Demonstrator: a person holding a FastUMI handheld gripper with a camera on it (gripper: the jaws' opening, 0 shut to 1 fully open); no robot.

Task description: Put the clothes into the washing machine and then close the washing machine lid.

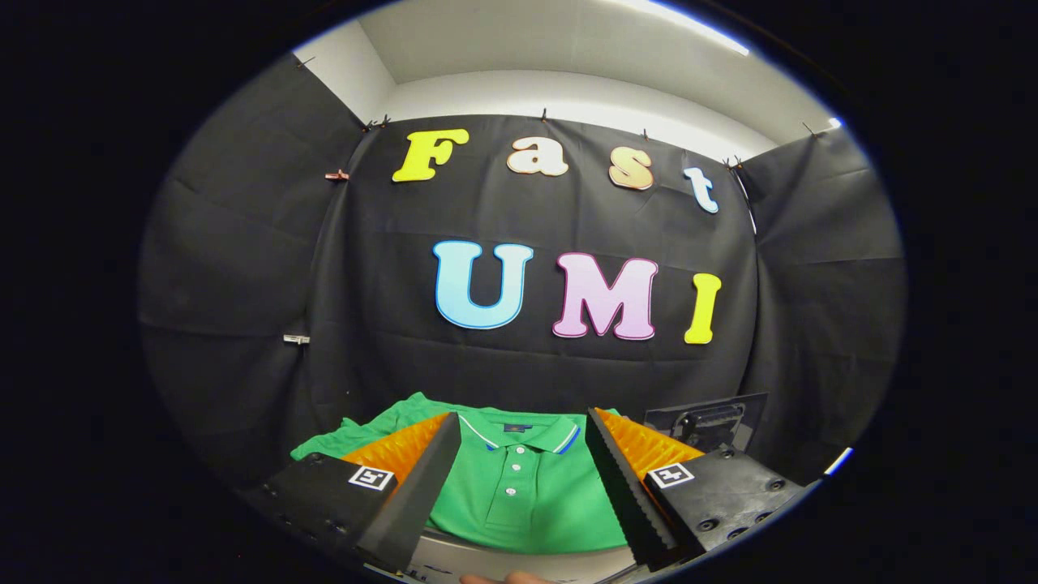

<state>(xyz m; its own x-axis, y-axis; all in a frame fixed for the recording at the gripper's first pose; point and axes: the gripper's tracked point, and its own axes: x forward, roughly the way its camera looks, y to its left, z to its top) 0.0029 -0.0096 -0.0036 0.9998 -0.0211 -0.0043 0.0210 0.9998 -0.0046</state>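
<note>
Two fingers of the tongs [519, 487] stand spread wide, grasping nothing. Between and just beyond them a green polo shirt [519, 495] lies flat, collar away, with a dark hinged part [705, 422] beyond the right finger.

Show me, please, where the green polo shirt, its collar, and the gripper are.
green polo shirt [519, 507]: gripper view, chest panel below the buttons.
collar [519, 432]: gripper view, back of the neckband.
gripper [523, 487]: gripper view, midway between its open fingers.
</note>
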